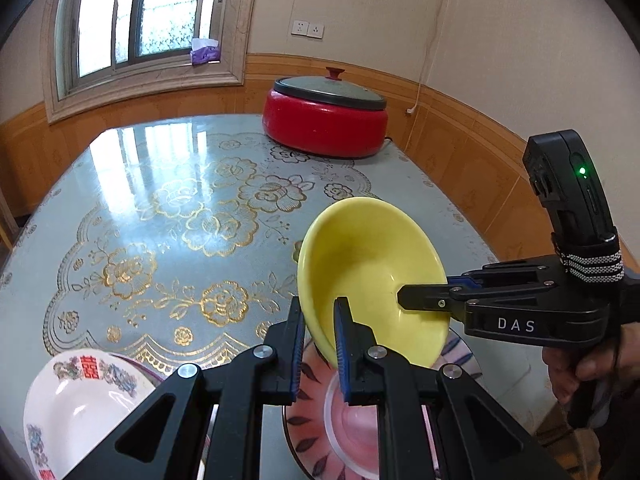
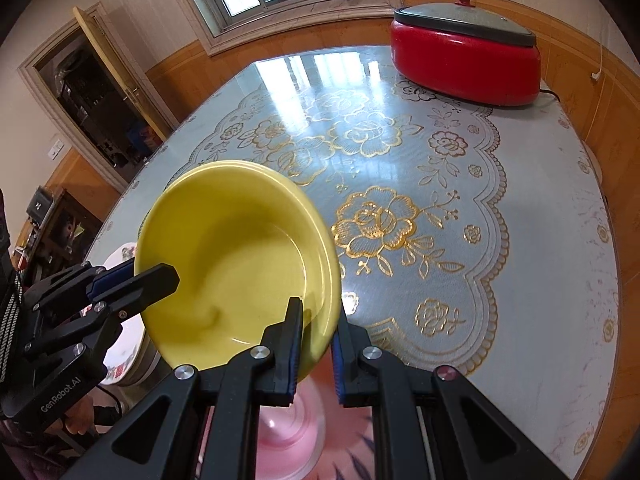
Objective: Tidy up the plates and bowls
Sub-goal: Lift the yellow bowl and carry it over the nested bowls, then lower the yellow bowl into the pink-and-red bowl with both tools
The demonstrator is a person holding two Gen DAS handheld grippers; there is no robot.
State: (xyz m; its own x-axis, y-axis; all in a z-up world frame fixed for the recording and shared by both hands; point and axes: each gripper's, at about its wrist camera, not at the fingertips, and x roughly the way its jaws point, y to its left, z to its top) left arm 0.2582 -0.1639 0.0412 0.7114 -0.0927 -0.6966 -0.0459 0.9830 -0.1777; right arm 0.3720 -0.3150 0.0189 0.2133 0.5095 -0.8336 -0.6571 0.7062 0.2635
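Observation:
A yellow bowl (image 1: 360,256) is held tilted in the air by both grippers. My left gripper (image 1: 318,312) is shut on its near rim. My right gripper (image 1: 404,294) reaches in from the right and clamps the opposite rim. In the right wrist view the yellow bowl (image 2: 240,256) fills the middle, with my right gripper (image 2: 318,316) shut on its rim and my left gripper (image 2: 160,276) gripping from the left. Below the bowl sit a pink translucent bowl (image 1: 356,424) on a leaf-patterned plate (image 1: 304,416). A white decorated bowl (image 1: 80,404) sits at the lower left.
A red electric pot with a grey lid (image 1: 326,120) stands at the table's far right corner, its cord leading to the wall. The table (image 1: 160,220) has a glossy blue cloth with gold flowers. A window and a purple tissue box (image 1: 205,51) are behind.

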